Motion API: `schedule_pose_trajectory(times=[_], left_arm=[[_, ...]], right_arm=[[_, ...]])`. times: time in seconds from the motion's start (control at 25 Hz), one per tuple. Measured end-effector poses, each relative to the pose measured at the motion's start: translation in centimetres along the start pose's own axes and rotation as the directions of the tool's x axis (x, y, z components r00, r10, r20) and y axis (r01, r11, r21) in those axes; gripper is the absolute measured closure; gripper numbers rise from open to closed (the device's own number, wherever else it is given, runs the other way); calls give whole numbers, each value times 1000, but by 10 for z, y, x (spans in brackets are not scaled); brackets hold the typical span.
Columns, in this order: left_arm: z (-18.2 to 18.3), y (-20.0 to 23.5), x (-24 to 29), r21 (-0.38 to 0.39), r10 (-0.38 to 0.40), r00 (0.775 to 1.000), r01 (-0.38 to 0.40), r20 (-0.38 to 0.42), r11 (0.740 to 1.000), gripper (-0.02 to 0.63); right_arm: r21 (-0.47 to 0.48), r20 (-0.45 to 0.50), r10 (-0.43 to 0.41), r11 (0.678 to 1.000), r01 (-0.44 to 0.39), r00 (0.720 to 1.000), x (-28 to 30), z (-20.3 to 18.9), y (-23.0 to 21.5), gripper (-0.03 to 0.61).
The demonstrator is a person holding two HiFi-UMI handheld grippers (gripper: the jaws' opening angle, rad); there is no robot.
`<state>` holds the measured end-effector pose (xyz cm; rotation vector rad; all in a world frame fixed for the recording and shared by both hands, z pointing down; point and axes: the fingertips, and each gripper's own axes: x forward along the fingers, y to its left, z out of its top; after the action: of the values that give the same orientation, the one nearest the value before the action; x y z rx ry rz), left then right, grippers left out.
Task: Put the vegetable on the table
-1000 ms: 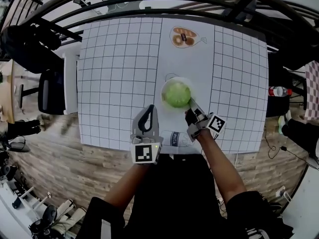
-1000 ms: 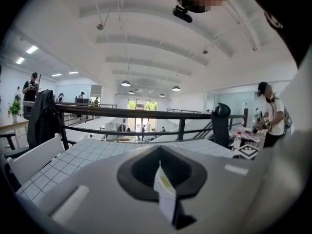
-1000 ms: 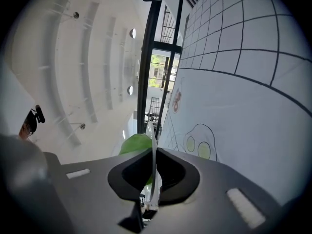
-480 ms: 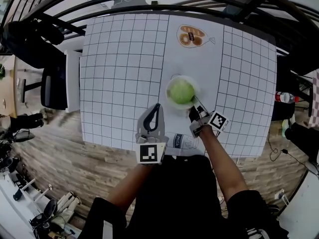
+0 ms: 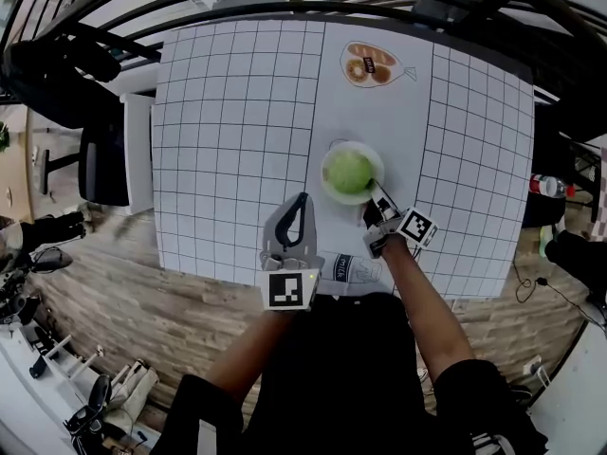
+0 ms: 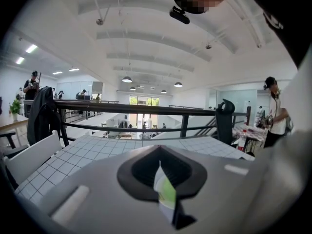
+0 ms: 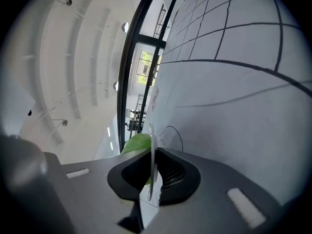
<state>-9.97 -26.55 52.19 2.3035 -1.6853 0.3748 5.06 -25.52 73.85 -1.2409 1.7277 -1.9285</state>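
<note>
A round green vegetable [image 5: 349,171] lies on a white plate [image 5: 329,186] in the middle of the grid-covered table [image 5: 228,112]. My right gripper [image 5: 379,200] has the plate's near right rim between its jaws; they are opening but still press on it. In the right gripper view the thin rim [image 7: 151,145] stands edge-on between the dark pads, with the vegetable [image 7: 137,144] behind. My left gripper [image 5: 302,200] hovers left of the plate, shut and empty. In the left gripper view its jaws [image 6: 163,194] leave only a sliver of green showing through.
A milk carton [image 5: 346,268] lies on its side at the table's front edge between my arms. A clear bag of pastries [image 5: 370,65] lies at the far side. A black railing [image 5: 285,8] runs behind the table. A chair [image 5: 100,164] stands at the left.
The head view has shifted slightly. Both grippers and the plate keep nearly the same places on the table, and the right gripper still has the rim.
</note>
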Motion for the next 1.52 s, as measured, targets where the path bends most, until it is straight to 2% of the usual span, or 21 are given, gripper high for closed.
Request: schedule_pose_trajectory(times=[0.08, 0.12, 0.2, 0.36, 0.56, 0.72, 0.92, 1.12, 1.32, 1.52], left_arm=[[0, -1, 1, -9, -2, 1000, 2, 1, 1000, 606], [0, -1, 1, -12, -3, 1000, 3, -4, 1000, 606], [-1, -1, 1, -14, -5, 1000, 5, -12, 1000, 606], [0, 2, 1, -6, -7, 1000, 7, -5, 1000, 606], [-2, 7, -1, 1, -2, 1000, 2, -12, 1000, 606], [0, 11, -6, -18, 5, 1000, -5, -13, 1000, 606], [6, 14, -18, -30, 12, 1000, -11, 16, 999, 606], [3, 18, -28, -23, 28, 1000, -28, -11, 999, 606], [-1, 15, -39, -28, 17, 999, -16, 32, 999, 606], [1, 12, -56, -36, 12, 1000, -11, 22, 999, 606]], right_arm=[[-15, 7, 87, 996, -87, 996, 7, 2, 11, 554], [-22, 3, 90, 996, -90, 996, 8, 2, 11, 552], [-29, -12, 40, 999, -40, 999, 7, 0, 5, 551], [-34, -17, 73, 997, -74, 997, 12, 0, 3, 552], [-15, -6, 58, 998, -58, 998, 12, 1, 0, 552], [8, 1, 1, 1000, -1, 1000, 13, 4, -5, 552], [-78, -17, -99, 992, 98, 995, 9, 4, -10, 545], [-131, -44, -159, 980, 153, 986, 5, 2, -13, 505], [-179, -42, -202, 965, 191, 979, -2, 1, -15, 479], [-143, -17, -191, 972, 187, 981, -18, 4, -16, 471]])
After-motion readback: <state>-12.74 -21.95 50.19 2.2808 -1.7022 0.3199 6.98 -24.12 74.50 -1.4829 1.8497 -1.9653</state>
